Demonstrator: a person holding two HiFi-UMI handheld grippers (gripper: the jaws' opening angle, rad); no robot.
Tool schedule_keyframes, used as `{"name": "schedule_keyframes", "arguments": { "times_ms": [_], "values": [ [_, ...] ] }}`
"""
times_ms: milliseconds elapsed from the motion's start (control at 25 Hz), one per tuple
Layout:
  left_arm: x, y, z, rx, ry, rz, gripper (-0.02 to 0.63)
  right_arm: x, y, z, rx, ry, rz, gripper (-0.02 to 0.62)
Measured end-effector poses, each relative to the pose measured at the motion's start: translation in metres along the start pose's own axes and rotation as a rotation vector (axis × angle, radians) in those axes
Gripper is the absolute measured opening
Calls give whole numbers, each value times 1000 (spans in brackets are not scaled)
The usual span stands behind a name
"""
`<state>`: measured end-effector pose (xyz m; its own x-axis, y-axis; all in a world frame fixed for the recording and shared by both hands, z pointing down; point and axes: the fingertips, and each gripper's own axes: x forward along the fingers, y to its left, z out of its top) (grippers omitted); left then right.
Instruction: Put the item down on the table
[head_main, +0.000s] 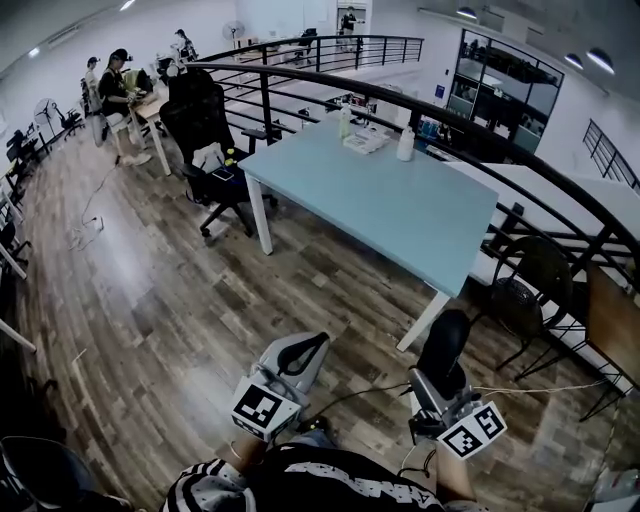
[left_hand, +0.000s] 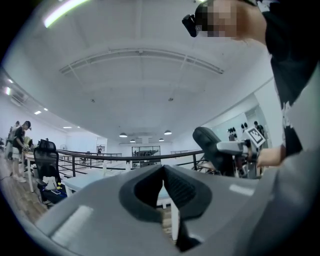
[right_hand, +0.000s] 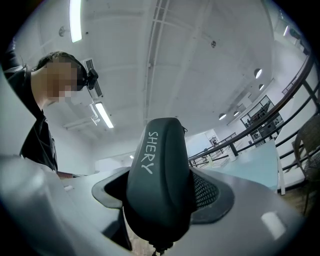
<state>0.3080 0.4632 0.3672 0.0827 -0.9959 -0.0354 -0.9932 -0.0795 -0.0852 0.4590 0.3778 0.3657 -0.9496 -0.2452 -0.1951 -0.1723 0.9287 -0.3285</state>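
The left tool (head_main: 303, 352) sits at about 7 o'clock in the head view. Its jaws are closed tip to tip with nothing between them, and it points level and forward over the wooden floor (head_main: 150, 300). It carries no part of the task.

The table (head_main: 400, 215), pale blue, lies toward 12 o'clock, well apart from both tools. A white bottle (head_main: 405, 146) stands near its far edge, and most of the top is bare.

The right tool (head_main: 438, 385), at about 5 o'clock, is clamped on the item (head_main: 444, 345), a dark rounded case lettered "SHERY". Its jaws stand wide around the case's body, and the tool is tipped slightly upward.

The item is therefore in the air above the floor, not on the table, and I judge that the put-down has not begun. What is left is to carry it forward to the table, lower it onto the bare top and spread the jaws.
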Motion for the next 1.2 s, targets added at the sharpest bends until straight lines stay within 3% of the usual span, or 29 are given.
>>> {"name": "schedule_keyframes", "arguments": {
  "times_ms": [1200],
  "values": [
    [49, 140, -28, -7, 15, 66, 0, 148, -51, -29, 17, 75, 18, 354]
  ]
}}
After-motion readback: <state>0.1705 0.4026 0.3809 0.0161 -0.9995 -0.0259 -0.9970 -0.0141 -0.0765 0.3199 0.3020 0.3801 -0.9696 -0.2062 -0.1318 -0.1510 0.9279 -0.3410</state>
